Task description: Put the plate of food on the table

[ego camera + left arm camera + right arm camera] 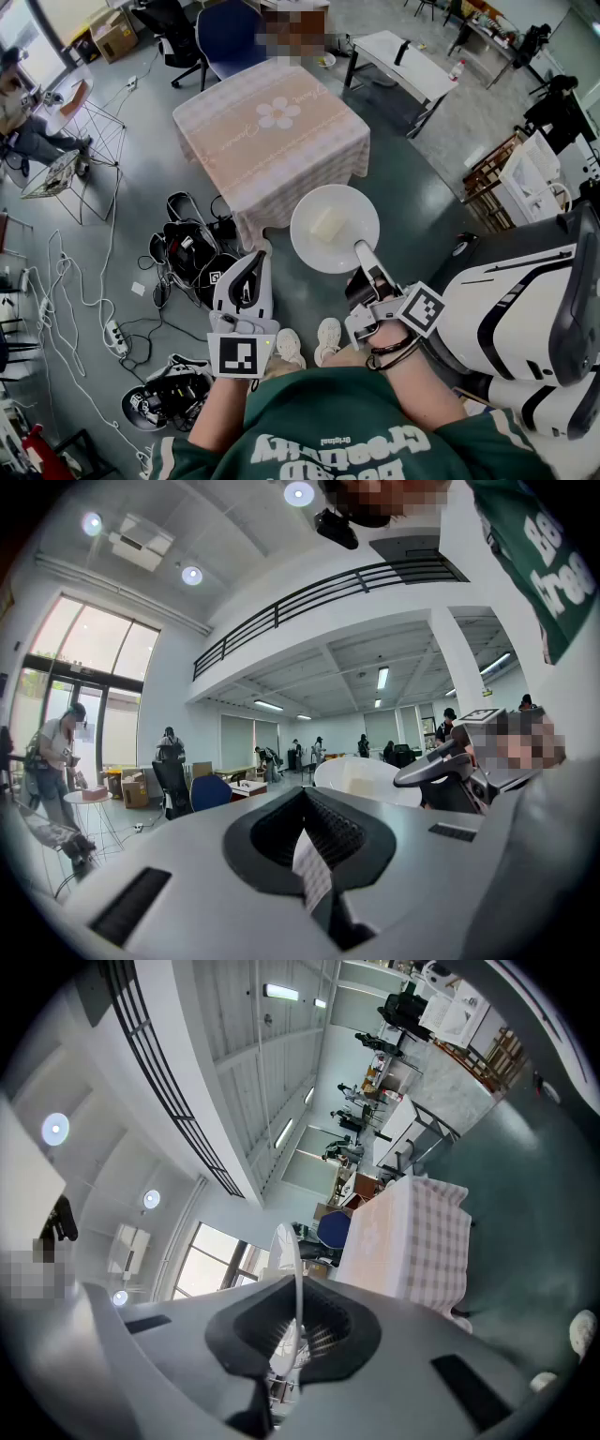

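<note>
A white plate (334,228) with a pale block of food (328,226) on it hangs over the grey floor, short of the near edge of the table (272,131) with the pink checked cloth. My right gripper (362,249) is shut on the plate's near rim. In the right gripper view the plate (286,1265) shows edge-on between the jaws of that gripper (298,1330), and the table (412,1241) stands beyond. My left gripper (254,260) is shut with nothing in it, to the left of the plate. The left gripper view shows this gripper (309,841) and the plate (366,778) to its right.
Black bags (187,248), cables and a power strip (112,336) lie on the floor to the left. A wire stand (84,141) and a person (19,103) are further left. A blue chair (230,33) stands behind the table, a white machine (525,309) close on the right.
</note>
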A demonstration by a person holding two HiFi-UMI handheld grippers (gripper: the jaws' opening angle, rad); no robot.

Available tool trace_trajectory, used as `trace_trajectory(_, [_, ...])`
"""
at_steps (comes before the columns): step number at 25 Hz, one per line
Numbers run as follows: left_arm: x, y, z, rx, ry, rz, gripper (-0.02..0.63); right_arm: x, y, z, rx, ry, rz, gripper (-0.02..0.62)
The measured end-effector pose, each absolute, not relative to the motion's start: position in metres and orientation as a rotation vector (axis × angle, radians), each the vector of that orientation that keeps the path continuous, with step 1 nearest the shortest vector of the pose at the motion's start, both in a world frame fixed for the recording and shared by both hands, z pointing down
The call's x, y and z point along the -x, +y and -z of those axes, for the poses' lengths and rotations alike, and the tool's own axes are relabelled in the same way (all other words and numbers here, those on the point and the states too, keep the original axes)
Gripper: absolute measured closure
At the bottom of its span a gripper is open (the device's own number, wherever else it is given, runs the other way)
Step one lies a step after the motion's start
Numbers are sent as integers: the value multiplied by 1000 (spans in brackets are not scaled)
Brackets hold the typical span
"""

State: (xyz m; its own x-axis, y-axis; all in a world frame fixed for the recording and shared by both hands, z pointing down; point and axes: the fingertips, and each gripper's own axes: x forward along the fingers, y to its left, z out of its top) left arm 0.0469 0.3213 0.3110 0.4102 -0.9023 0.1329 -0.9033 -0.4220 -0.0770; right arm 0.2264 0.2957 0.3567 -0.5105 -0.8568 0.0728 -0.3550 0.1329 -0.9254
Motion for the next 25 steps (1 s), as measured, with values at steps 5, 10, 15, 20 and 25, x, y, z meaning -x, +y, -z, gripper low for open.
trace_trajectory(5, [-59,318,-298,-2671,-1709,-174,597,-227,296,-347,1139,1944,1342,572])
trace_trajectory(10, [-64,325,-297,-2660,-1718,-171,597,-226,305,-345,1121,1963,1344,572])
trace_trajectory(15, [-65,328,-298,-2645,-1737,-167,597,-224,310,-348,1114,1975,1356,572])
trace_trajectory(20, [-69,328,-298,-2624,-1761,-164,597,-232,311,-350,1140,1992,1358,572])
trace_trajectory(25, [-82,326,-301,-2625,-1770,-191,597,-245,308,-354,1139,1995,1372,574])
